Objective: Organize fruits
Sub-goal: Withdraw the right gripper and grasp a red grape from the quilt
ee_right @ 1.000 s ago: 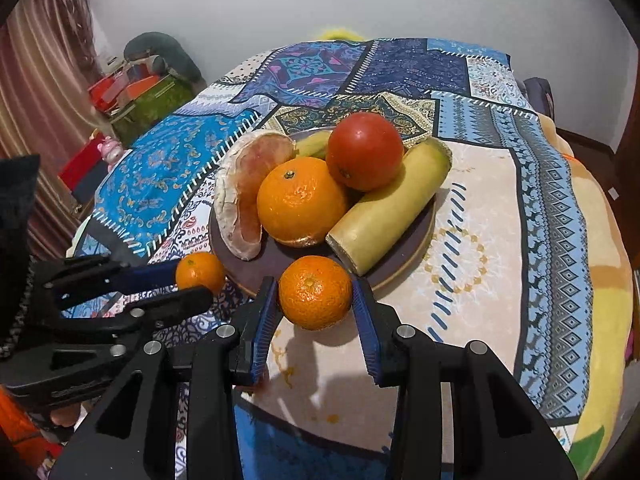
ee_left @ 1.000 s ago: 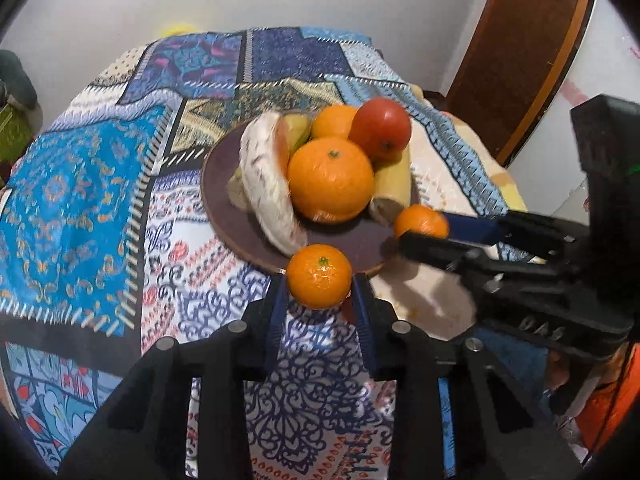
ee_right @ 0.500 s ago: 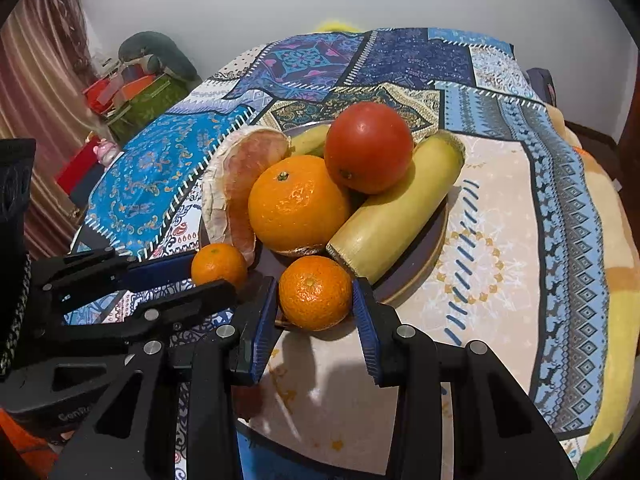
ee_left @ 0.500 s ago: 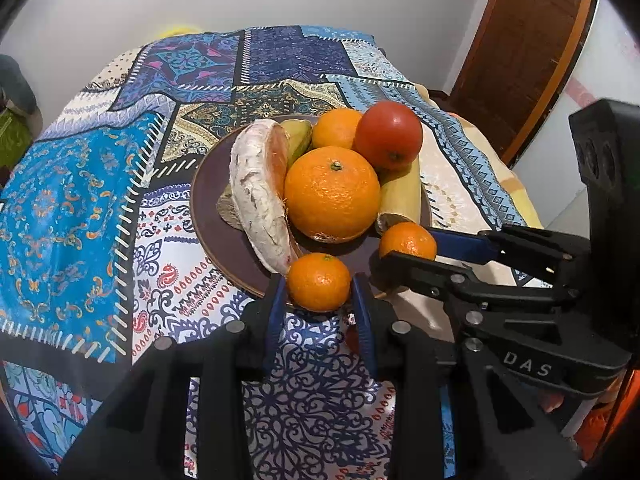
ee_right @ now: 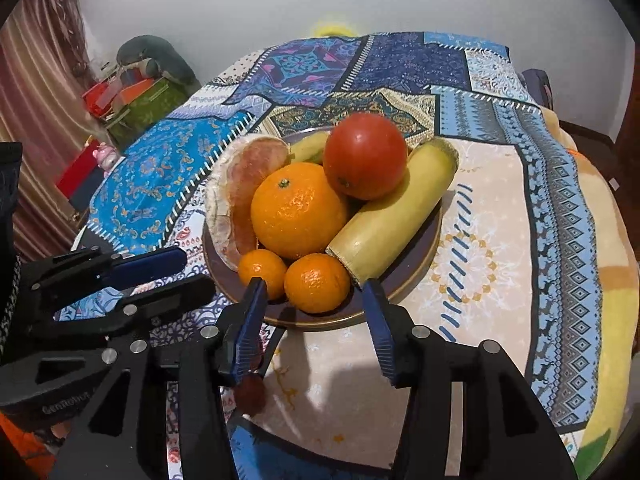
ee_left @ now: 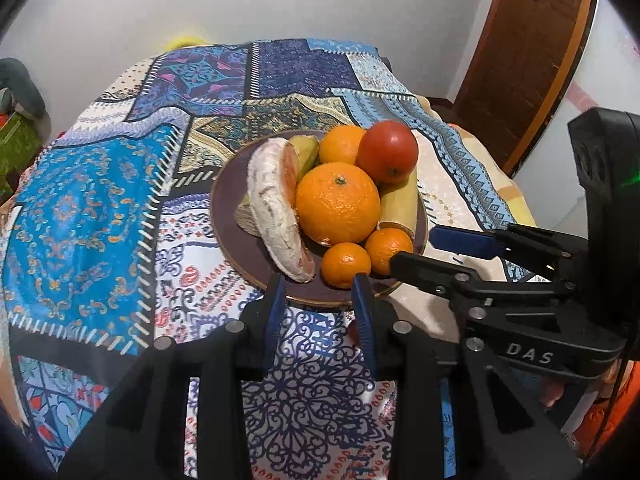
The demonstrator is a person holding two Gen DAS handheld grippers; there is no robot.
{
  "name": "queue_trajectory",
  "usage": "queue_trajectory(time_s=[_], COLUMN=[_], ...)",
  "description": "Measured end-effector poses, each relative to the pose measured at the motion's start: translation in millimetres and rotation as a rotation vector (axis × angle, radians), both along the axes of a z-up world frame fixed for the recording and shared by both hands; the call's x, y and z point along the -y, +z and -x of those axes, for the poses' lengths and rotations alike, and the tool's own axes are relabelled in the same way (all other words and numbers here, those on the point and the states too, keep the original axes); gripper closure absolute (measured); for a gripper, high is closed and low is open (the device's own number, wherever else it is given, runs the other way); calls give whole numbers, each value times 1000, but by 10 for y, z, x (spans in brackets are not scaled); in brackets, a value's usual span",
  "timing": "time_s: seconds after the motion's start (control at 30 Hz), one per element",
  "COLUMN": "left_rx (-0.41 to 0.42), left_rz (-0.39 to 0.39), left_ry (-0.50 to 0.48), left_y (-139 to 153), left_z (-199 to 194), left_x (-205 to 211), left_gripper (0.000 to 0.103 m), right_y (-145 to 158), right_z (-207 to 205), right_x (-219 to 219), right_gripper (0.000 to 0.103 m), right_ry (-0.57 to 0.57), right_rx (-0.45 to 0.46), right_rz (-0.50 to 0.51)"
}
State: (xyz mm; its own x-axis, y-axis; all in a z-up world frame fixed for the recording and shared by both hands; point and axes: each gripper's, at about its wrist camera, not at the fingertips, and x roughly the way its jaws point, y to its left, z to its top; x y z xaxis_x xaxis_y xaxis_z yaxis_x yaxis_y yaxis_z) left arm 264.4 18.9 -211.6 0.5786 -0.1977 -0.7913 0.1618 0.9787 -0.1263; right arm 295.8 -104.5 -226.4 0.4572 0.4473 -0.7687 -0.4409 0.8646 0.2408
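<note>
A dark purple plate on the patterned cloth holds a big orange, a red tomato, a peeled pomelo piece, a banana and more. Two small mandarins lie at its near rim, side by side: one just ahead of my open left gripper, the other just ahead of my open right gripper. Both grippers are empty.
The table's patterned cloth drops off at the near and right edges. A wooden door stands far right. Boxes and bags sit on the floor at the left. A small reddish object lies under the right gripper.
Both grippers moved forward over the plate's near rim, opened and let go of their mandarins. The two mandarins now rest on the plate and the jaws stand behind them.
</note>
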Motion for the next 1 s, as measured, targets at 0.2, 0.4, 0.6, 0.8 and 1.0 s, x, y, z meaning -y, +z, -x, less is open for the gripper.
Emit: queue_trajectory(time_s=[0.2, 0.4, 0.6, 0.8, 1.0], left_rx=[24, 48, 24, -17, -71], left_rz=[-10, -38, -50, -48, -25], left_ry=[27, 48, 77, 95, 88], left_y=[151, 254, 202, 76, -87], left_z=[168, 373, 478, 542, 523], left_x=[-71, -117, -194, -271, -299], left_gripper=[64, 51, 40, 38, 38], right_y=[168, 184, 95, -110, -279], right_z=[162, 332, 450, 481, 477], right_x=[2, -7, -71, -232, -308], right_gripper=[57, 57, 57, 64, 84], right_ry=[19, 37, 69, 114, 135], right_rx=[39, 45, 13, -37, -70], right_rz=[8, 43, 52, 73, 92])
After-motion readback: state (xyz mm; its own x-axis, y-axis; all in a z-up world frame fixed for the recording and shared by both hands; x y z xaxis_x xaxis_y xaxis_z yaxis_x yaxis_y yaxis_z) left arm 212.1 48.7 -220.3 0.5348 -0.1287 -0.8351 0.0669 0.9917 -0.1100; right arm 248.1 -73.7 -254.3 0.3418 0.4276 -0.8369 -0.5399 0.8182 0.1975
